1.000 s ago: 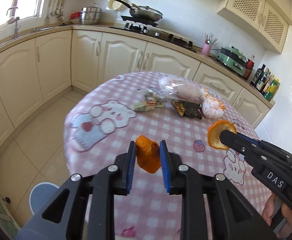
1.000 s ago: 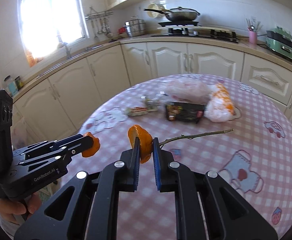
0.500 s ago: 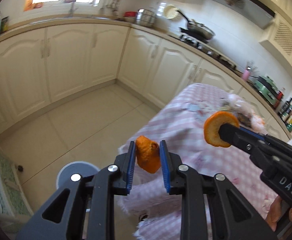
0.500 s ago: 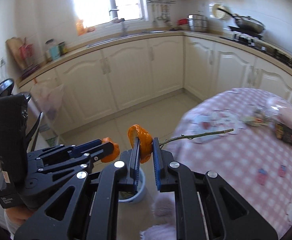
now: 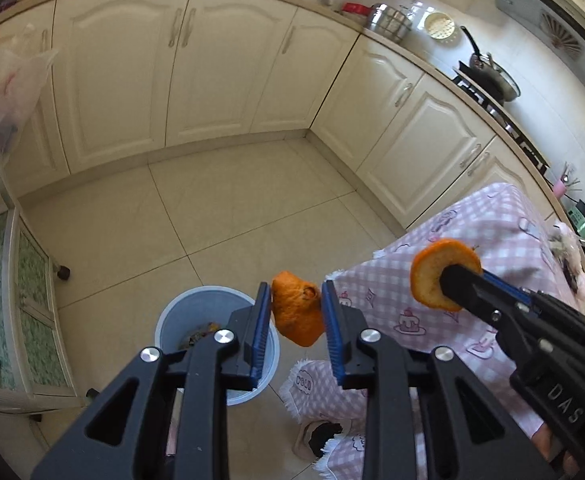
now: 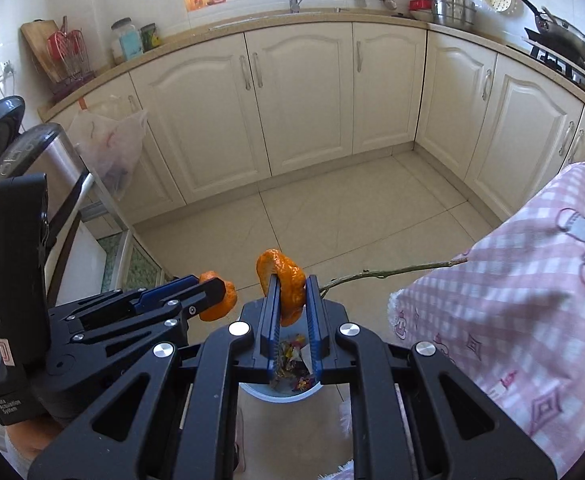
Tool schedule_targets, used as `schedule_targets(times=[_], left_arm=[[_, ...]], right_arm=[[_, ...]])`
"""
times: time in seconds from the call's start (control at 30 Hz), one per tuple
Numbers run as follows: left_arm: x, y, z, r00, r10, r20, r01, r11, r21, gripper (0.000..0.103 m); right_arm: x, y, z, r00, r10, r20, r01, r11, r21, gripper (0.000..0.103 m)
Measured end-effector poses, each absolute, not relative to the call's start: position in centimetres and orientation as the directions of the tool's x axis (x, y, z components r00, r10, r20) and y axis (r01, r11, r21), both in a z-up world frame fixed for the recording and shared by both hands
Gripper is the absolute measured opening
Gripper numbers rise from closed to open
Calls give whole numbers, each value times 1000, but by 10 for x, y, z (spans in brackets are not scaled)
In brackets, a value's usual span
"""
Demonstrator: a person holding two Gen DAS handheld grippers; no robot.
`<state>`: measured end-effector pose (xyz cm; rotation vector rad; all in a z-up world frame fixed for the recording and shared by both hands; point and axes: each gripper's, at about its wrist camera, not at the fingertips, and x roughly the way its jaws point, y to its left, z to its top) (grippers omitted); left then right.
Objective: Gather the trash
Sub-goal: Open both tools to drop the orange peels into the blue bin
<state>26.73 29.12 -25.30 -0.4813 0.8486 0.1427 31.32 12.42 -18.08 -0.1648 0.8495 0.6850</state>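
Halfway through one disposal trip, by the look of it. In left wrist view, left gripper [image 5: 297,312] at lower centre, jaws opening, orange peel chunk [image 5: 295,309] between them, seemingly loose already, just right of the pale blue trash bin [image 5: 172,322] on the floor. In right wrist view, right gripper [image 6: 292,300] at lower centre, directly over the bin [image 6: 252,391], jaws clenched on a curled orange peel [image 6: 282,276] and a thin twig [image 6: 388,273] sticking out to the right. Some trash already inside the bin. Both peels and the twig not yet dropped. More wrappers and bags probably left on the worktop [image 5: 492,232], at the far right edge.
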Motion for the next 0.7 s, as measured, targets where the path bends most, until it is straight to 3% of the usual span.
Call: schedule_targets(times=[0.07,0.1,0.7], left_arm=[[273,298,-261,647,-54,-761,-341,872,-352,40],[274,302,-265,642,-59,-765,-350,865,-360,41],[264,324,-292,595,-32,-803,-410,847,-338,42]], right_arm=[[316,127,-188,455,486,-746,-616,777,131,11],[318,129,-193,448,482,-753,-617,776,130,11],[331,162,-226,374,473,-798,-635,758,152,11]])
